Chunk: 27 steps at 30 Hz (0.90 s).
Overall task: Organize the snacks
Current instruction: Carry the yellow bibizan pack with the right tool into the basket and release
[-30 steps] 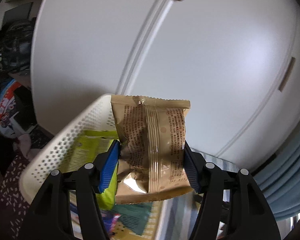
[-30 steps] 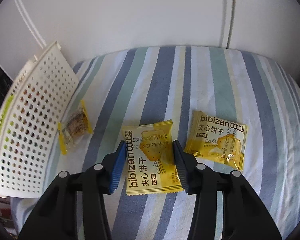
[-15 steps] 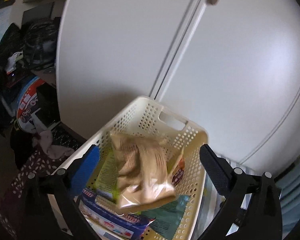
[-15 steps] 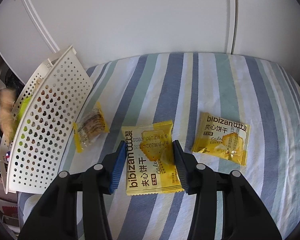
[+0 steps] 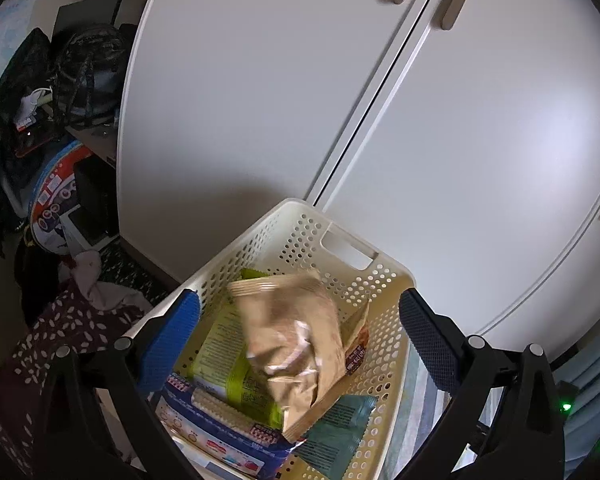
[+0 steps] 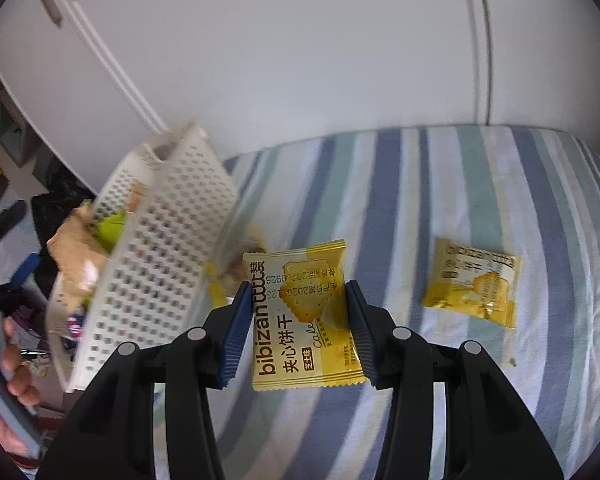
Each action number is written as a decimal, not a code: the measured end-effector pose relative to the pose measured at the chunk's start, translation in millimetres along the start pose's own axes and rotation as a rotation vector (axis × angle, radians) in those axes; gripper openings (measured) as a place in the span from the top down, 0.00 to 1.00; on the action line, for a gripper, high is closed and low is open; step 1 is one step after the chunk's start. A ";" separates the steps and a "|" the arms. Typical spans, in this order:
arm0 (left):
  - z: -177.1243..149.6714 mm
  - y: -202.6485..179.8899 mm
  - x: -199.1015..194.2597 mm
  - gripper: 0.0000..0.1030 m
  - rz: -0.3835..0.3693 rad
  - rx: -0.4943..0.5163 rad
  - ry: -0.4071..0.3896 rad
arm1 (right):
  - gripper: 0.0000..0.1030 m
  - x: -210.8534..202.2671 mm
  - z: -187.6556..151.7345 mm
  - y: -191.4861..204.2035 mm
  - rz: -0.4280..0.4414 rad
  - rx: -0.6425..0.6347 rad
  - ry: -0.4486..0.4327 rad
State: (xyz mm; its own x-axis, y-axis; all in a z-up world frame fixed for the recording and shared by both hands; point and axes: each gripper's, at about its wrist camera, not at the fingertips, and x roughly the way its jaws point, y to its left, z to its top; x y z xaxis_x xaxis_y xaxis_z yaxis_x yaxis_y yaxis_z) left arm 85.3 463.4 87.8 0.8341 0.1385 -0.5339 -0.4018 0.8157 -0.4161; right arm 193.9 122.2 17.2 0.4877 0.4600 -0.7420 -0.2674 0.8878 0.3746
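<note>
Jaws of the left gripper (image 5: 298, 334) stand wide and empty above the white basket (image 5: 384, 280), where the tan packet (image 5: 296, 344) lies on other snacks. On the right wrist view, the right gripper (image 6: 296, 320) clamps a yellow biscuit packet (image 6: 300, 312), lifted over the striped bed (image 6: 420, 184); carrying it to the basket seems next. 1 more yellow packet (image 6: 474, 282) waits on the bed.

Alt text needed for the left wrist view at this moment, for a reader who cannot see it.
The left tongs stand wide open above a cream perforated basket, where a tan snack packet lies on top of green, blue and teal packets. White cabinet doors fill the background, with dark clutter at far left.
</note>
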 end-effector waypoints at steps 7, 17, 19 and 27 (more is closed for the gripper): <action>3.0 6.9 -5.9 0.02 -0.020 -0.024 -0.019 | 0.54 -12.2 6.3 40.8 0.115 -0.022 -0.011; 8.0 6.2 -18.1 0.02 -0.032 -0.015 -0.056 | 0.54 -5.6 29.7 114.0 0.246 -0.071 0.005; 10.0 10.1 -22.4 0.02 -0.041 -0.029 -0.070 | 0.54 1.3 31.2 128.0 0.262 -0.079 0.013; 17.7 23.3 -36.4 0.02 -0.040 -0.069 -0.112 | 0.52 35.3 24.2 166.5 0.309 -0.086 0.099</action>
State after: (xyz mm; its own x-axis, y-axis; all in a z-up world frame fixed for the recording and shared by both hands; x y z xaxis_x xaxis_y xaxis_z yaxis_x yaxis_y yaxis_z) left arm 52.3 487.3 110.6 0.8857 0.1715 -0.4314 -0.3888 0.7819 -0.4874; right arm 186.7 286.6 66.8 0.2906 0.6998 -0.6526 -0.4613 0.7000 0.5452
